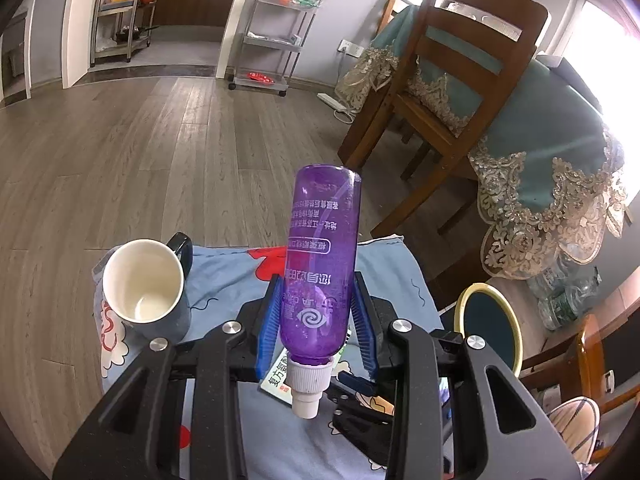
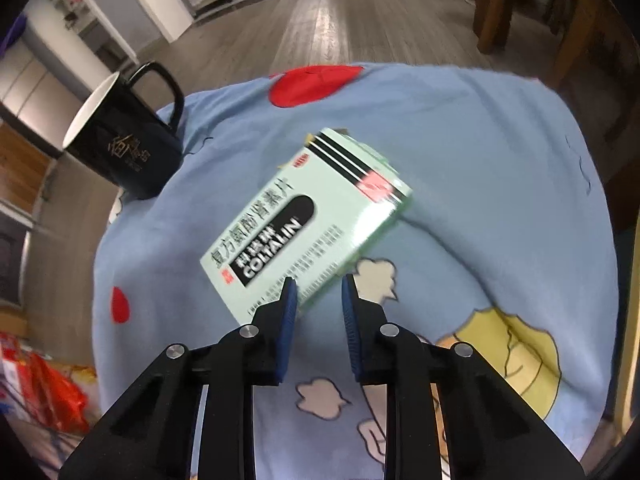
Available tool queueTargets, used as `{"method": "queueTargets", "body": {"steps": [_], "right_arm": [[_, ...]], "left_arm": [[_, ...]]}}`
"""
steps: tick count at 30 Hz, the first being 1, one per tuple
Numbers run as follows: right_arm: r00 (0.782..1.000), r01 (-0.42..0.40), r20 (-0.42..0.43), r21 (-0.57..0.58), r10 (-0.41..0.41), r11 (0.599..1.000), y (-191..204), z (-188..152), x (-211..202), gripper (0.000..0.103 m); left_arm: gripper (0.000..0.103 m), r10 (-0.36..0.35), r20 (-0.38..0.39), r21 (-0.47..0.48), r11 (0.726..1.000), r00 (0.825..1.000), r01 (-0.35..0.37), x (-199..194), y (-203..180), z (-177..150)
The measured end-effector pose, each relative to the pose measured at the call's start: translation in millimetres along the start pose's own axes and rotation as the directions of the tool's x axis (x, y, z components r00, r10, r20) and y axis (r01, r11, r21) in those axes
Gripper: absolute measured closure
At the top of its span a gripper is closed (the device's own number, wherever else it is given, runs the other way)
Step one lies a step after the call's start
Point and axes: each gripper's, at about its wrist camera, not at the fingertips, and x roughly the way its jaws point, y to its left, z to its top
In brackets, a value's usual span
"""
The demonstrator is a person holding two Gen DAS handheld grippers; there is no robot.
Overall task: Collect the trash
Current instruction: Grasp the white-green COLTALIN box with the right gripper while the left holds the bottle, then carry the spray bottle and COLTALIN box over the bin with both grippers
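Blue cartoon cloth (image 2: 460, 152), grey wood-plank floor (image 1: 120, 148), wooden chair (image 1: 460, 80)

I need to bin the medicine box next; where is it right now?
In the right wrist view, the green medicine box lies on the blue cartoon cloth, just ahead of the right gripper, with the black mug to its left.

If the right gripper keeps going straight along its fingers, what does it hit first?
Most likely the near corner of the green medicine box, which lies just ahead of the right gripper on the blue cartoon cloth. Depth is unclear; the fingertips may pass just beside it and meet the cloth.
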Motion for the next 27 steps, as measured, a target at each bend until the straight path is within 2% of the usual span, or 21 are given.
{"method": "queueTargets", "body": {"steps": [1,3,6,9,12,15,20,24,27], "right_arm": [[1.0,-0.006,-0.01,0.032,0.006,0.999,-4,-1,-1,0.071],[0.999,-0.032,-0.009,0.074,0.033,0.997,-7,-3,-3,0.043],[0.998,-0.069,0.004,0.114,0.069,0.991,-5,-1,-1,0.035],[0.997,-0.069,-0.006,0.182,0.072,0.981,-1,11,6,0.026],[0.999,-0.027,-0.025,0.241,0.034,0.97,5,22,18,0.022],[0.999,0.032,-0.032,0.239,-0.025,0.97,14,34,28,0.017],[0.988,0.153,-0.039,0.092,-0.15,0.984,43,48,48,0.006],[0.981,0.194,-0.008,-0.018,-0.194,0.981,55,43,52,0.009],[0.986,0.164,0.004,-0.067,-0.164,0.984,54,39,48,0.018]], "left_arm": [[0.07,-0.003,0.0,-0.006,1.0,1.0,0.003,0,1,-1],[0.07,-0.005,0.001,-0.023,1.0,1.0,0.005,-2,7,-3],[0.07,0.0,0.0,-0.036,0.999,1.0,0.0,-4,12,-5],[0.07,0.005,-0.001,-0.043,0.999,1.0,-0.005,-4,15,-5],[0.07,0.002,0.001,-0.038,0.999,1.0,-0.002,-4,14,-4],[0.07,0.0,0.004,-0.033,0.999,1.0,0.0,-4,12,-2],[0.07,-0.001,0.007,-0.025,1.0,1.0,0.001,-3,11,1],[0.07,0.005,0.006,-0.012,1.0,1.0,-0.005,-1,6,4],[0.07,0.002,0.005,-0.002,1.0,1.0,-0.002,0,1,4]]}}
